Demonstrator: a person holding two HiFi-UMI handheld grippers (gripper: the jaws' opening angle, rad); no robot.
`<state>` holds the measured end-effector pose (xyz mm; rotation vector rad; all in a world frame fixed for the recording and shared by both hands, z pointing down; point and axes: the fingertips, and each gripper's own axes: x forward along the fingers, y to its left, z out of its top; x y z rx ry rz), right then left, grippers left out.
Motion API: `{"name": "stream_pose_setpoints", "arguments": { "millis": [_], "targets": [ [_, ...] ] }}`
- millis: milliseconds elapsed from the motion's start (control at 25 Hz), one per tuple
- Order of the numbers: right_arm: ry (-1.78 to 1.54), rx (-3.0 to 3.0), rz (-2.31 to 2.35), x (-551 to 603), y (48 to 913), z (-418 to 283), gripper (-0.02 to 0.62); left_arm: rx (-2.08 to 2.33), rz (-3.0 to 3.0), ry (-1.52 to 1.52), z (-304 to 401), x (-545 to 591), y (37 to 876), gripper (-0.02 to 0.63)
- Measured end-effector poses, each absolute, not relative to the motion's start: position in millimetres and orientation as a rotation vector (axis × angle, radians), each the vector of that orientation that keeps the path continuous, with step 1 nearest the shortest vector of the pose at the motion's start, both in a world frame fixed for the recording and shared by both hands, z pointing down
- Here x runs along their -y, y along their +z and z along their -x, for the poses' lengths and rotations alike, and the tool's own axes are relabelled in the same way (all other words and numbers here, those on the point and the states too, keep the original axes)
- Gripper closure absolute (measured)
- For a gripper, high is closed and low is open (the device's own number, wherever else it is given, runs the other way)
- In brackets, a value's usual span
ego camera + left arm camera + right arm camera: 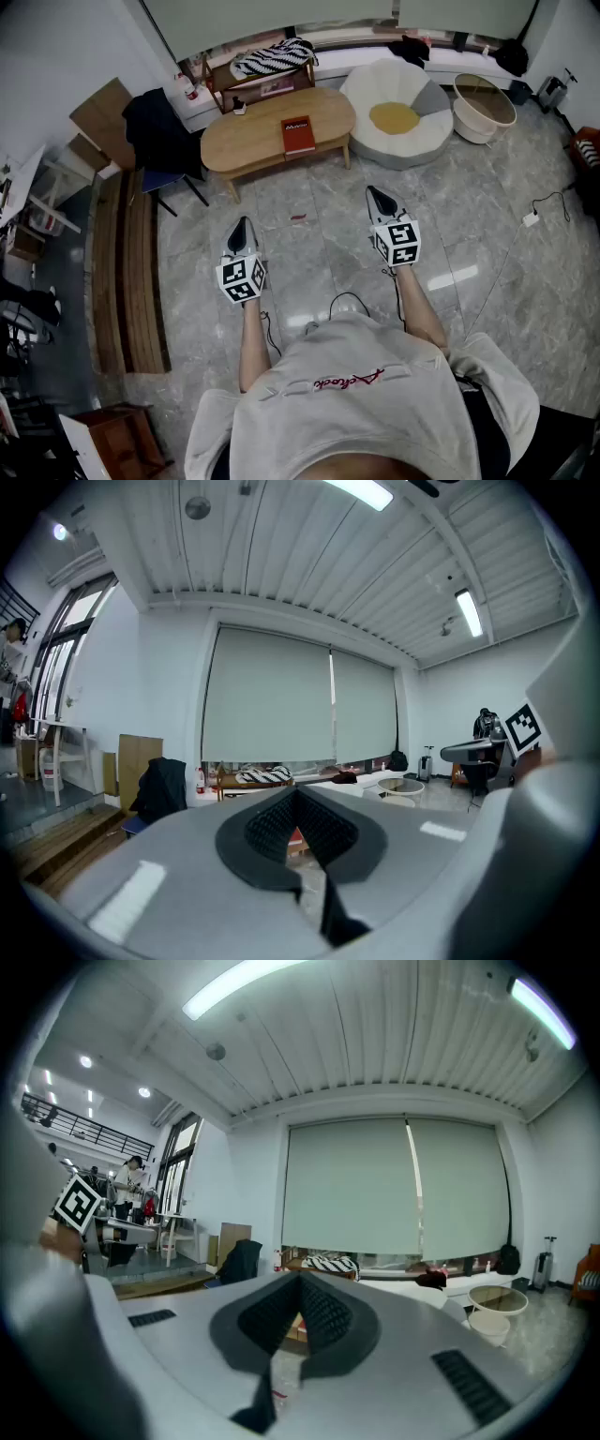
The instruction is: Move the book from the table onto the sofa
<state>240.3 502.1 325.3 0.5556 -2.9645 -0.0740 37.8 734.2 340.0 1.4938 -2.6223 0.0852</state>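
Note:
A red book [298, 134] lies flat on the oval wooden coffee table [242, 142], near its middle. To the table's right sits a white round sofa [424, 141] with a yellow cushion [394, 117]. My left gripper [243, 225] and right gripper [377, 195] hang over the grey floor, well short of the table, both pointing toward it. Each is shut with nothing between its jaws. In the left gripper view a sliver of the red book [296, 837] shows between the closed jaws of the left gripper [296, 795]. The right gripper [300, 1279] also points at the table.
A chair draped with a dark jacket [157, 131] stands left of the table. Behind it is a shelf with a striped cloth [274, 56]. A round basket [483, 107] sits right of the sofa. A cable and plug [531, 218] lie on the floor at right. Wooden steps [127, 272] run along the left.

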Motion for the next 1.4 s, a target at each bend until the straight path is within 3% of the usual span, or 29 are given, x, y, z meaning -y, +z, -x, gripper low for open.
{"name": "stream_pose_setpoints", "arguments": {
  "millis": [1400],
  "targets": [
    [-0.066,3.002,-0.408,-458,335,-279,0.588,2.625,-1.432,0.08,-107,-683,354,0.597]
  ]
}}
